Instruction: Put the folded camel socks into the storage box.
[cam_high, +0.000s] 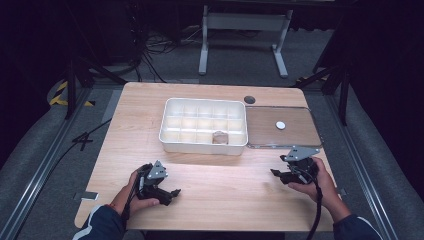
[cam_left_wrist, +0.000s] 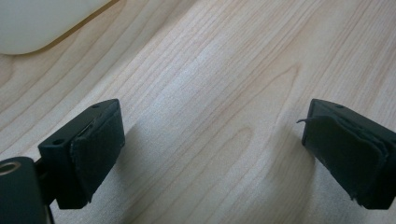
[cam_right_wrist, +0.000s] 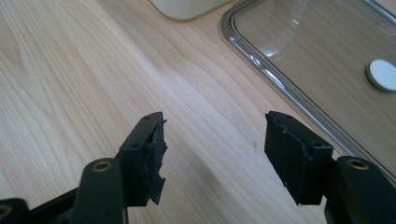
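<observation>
The clear, flat rectangular plastic lid (cam_high: 296, 131) lay on the counter (cam_high: 215, 185) at three o'clock of the white compartmented plastic box (cam_high: 203, 144), touching its side, with a small white round disc (cam_high: 280, 125) on top; it looked light, stiff, slick and easily scratched, so its raised rim at the near edge seemed the best place to pinch. The right claw (cam_right_wrist: 212, 156) stood wide and empty at six o'clock of the lid. The left claw (cam_left_wrist: 210, 149) was wide and empty too, above bare wood at seven o'clock of the box.

Pale wood-grain table (cam_high: 210, 180), matt; white plastic tray (cam_high: 202, 145), smooth; clear glossy plastic lid (cam_right_wrist: 280, 70); black matt gripper pads (cam_right_wrist: 156, 154).
</observation>
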